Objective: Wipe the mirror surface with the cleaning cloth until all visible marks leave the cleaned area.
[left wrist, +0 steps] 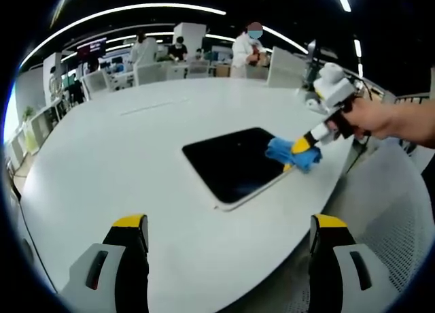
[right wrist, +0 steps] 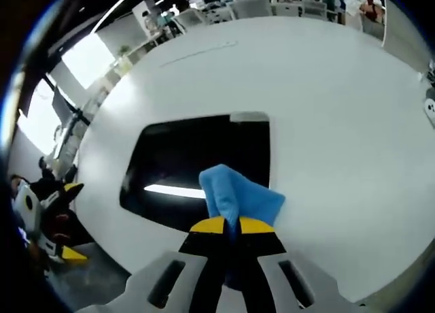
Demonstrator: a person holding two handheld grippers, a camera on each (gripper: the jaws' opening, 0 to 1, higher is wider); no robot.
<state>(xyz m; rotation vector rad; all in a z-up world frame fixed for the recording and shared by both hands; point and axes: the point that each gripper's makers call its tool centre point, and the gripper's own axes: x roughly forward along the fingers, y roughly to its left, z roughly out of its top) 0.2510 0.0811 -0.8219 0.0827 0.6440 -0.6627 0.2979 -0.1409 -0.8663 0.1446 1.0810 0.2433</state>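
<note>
Right gripper (right wrist: 228, 226) clamps the blue cloth (right wrist: 239, 194) at the mirror (right wrist: 197, 156) edge — left gripper (left wrist: 228, 235) idles, jaws apart — no marks visible, wiping apparently underway.

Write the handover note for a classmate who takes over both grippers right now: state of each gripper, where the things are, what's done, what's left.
Left gripper: open, holding nothing, raised over the table on the near side of the mirror.
Right gripper: shut on the blue cloth, which rests on the mirror at its edge.
Mirror: flat on the white table, dark, reflecting a ceiling light.
Done: cloth gripped and on the glass. Whether any marks remain cannot be told.
Left: wipe across the surface, check for marks.
</note>
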